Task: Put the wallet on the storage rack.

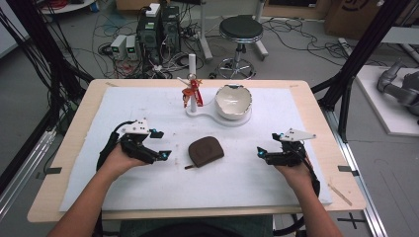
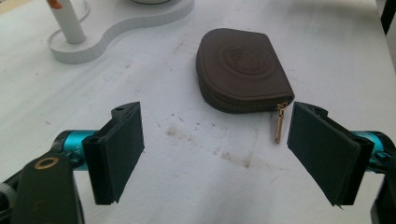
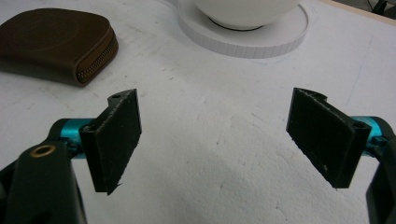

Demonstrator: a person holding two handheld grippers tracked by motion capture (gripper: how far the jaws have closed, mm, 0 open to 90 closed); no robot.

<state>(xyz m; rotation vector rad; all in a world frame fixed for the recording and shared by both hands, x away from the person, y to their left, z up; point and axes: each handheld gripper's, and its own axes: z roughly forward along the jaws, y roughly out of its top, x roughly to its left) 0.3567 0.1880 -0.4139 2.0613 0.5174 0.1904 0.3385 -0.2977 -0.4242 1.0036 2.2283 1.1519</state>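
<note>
A brown zipped pouch (image 1: 206, 150) lies flat in the middle of the white mat (image 1: 148, 187), its zipper pull toward the near left. My left gripper (image 1: 165, 154) rests to its left, open and holding nothing. In the left gripper view the pouch (image 2: 240, 67) lies just ahead between the wide-apart pads (image 2: 119, 149), its brass pull (image 2: 279, 122) near the right pad. My right gripper (image 1: 259, 151) sits to the pouch's right, also open. The right gripper view has the pouch (image 3: 53, 42) at upper left, beyond the left pad (image 3: 114, 140).
A white stand (image 1: 217, 117) behind the pouch holds a white bowl (image 1: 233, 101) and a post with a red figure (image 1: 191, 91). The bowl's base (image 3: 243, 35) shows ahead of the right gripper. A black stool (image 1: 240, 29) and computers stand beyond the table.
</note>
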